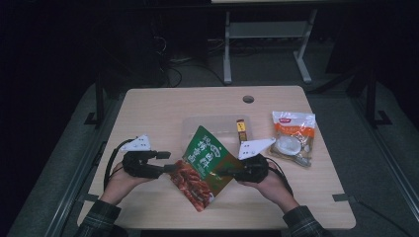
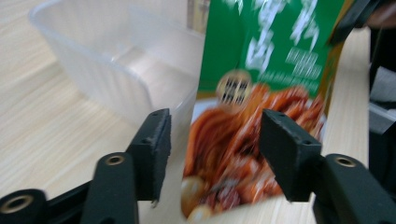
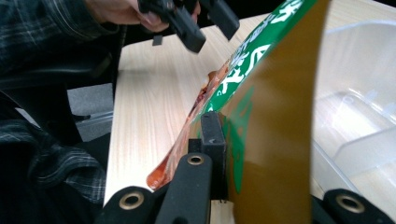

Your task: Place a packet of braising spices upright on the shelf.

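A green and brown snack pouch printed with red food is held tilted above the table, in front of a clear plastic tub. My right gripper is shut on the pouch's right edge; in the right gripper view one pad presses the green face and the other jaw is hidden behind it. My left gripper stands open at the pouch's left edge. In the left gripper view the pouch shows just beyond the parted jaws, which do not touch it. The left gripper also appears open in the right gripper view.
The clear tub lies just behind the pouch. A small brown packet rests at the tub's right end. A white and orange bag lies at the right of the table. A cable hole marks the far edge.
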